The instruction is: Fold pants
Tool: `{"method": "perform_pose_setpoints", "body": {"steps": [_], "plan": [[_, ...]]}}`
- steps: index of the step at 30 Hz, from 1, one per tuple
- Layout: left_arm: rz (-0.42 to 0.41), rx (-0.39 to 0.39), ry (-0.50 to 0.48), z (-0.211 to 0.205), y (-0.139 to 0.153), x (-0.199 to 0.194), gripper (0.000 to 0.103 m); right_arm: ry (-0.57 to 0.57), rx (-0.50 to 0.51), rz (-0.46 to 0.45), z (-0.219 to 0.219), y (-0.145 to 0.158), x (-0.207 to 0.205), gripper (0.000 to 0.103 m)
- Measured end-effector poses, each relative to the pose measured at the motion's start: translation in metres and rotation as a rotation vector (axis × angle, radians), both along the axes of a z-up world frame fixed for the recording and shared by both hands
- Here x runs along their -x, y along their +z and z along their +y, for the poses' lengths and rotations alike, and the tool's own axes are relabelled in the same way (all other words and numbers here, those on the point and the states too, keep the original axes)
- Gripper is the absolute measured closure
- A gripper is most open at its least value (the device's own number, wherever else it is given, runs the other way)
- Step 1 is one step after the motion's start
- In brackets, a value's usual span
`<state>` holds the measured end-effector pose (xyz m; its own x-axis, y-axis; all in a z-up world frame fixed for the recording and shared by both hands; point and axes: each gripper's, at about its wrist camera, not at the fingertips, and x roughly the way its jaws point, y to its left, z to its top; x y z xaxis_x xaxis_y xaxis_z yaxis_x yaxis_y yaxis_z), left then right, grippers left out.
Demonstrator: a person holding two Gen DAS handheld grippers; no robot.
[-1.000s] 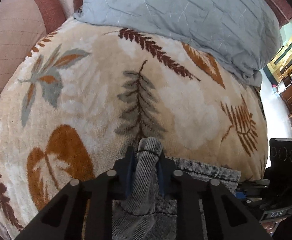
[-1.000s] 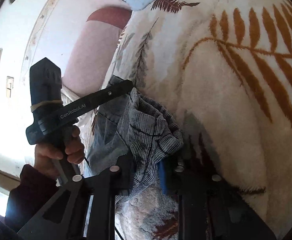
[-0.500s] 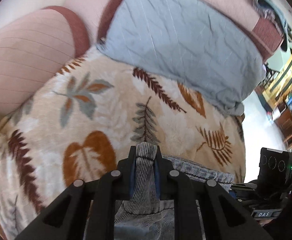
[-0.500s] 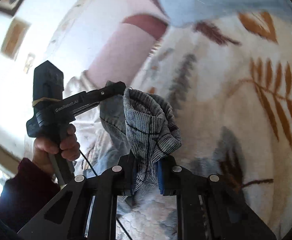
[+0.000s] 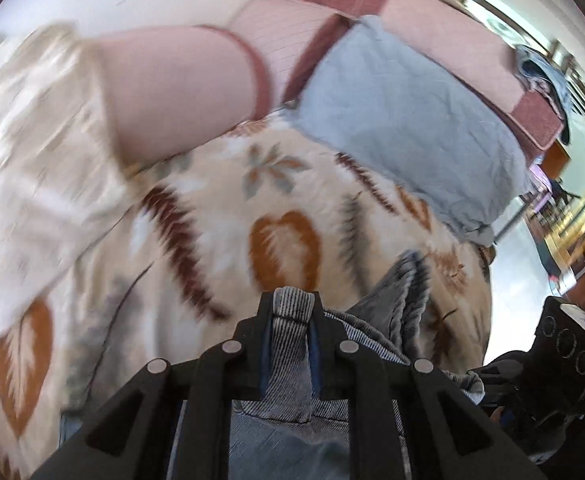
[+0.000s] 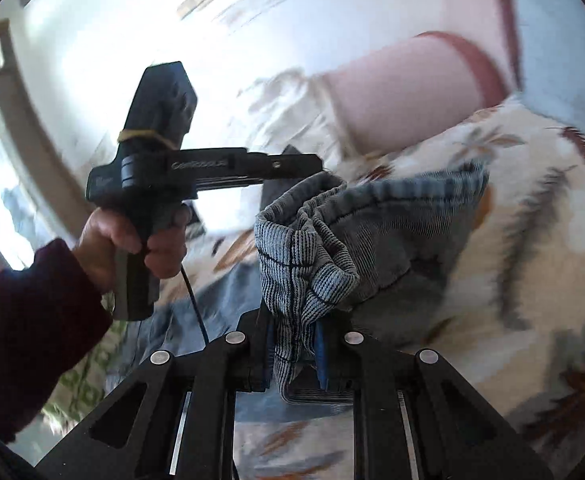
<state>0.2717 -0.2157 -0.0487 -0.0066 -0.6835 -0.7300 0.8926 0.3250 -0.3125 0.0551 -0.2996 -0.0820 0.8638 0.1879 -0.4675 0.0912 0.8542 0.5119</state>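
Observation:
Grey-blue denim pants point(image 5: 292, 360) hang lifted above a leaf-patterned blanket point(image 5: 220, 232). My left gripper point(image 5: 291, 320) is shut on a bunched edge of the pants, which poke out past its fingertips. In the right wrist view my right gripper point(image 6: 294, 344) is shut on another bunched part of the pants point(image 6: 372, 240). There the left gripper point(image 6: 292, 166) shows from the side, held by a hand point(image 6: 132, 240) in a dark sleeve, gripping the same cloth a little higher and to the left. The cloth stretches between the two grips.
A grey-blue pillow point(image 5: 404, 120) lies at the blanket's far side against a pink and maroon headboard point(image 5: 372, 8). A pink bolster point(image 5: 180, 92) and a cream floral sheet point(image 5: 32, 184) are at the left. The right hand's device point(image 5: 564, 352) shows at lower right.
Both grippers have risen with the pants still gripped, lifting the cloth off the blanket. The right gripper has rolled, and both views have swung toward the headboard and wall.

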Motion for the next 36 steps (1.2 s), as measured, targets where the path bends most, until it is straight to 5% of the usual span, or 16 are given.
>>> {"method": "perform_pose_setpoints", "body": {"steps": [10, 15, 19, 23, 26, 31, 36], "plan": [[0.117, -0.070, 0.259, 0.099, -0.067, -0.037, 0.080, 0.198, 0.118, 0.165, 0.063, -0.043, -0.050, 0.086], [0.120, -0.040, 0.385, 0.129, -0.059, -0.042, 0.067, 0.305, 0.168, 0.217, 0.085, -0.052, -0.054, 0.076], [0.108, -0.001, 0.414, 0.133, -0.042, -0.035, 0.047, 0.354, 0.191, 0.278, 0.092, -0.060, -0.049, 0.067], [0.117, 0.008, 0.407, 0.125, -0.032, -0.019, 0.035, 0.405, 0.091, 0.290, 0.083, -0.054, -0.053, 0.051], [0.088, -0.031, 0.397, 0.109, -0.029, -0.008, 0.029, 0.432, -0.015, 0.301, 0.072, -0.053, -0.054, 0.051], [0.087, -0.142, 0.388, 0.078, -0.043, 0.008, 0.023, 0.344, -0.064, 0.260, 0.040, -0.034, -0.040, 0.051], [0.064, -0.216, 0.399, 0.056, -0.061, 0.018, 0.023, 0.108, -0.190, 0.217, -0.019, -0.028, -0.029, 0.051]]}}
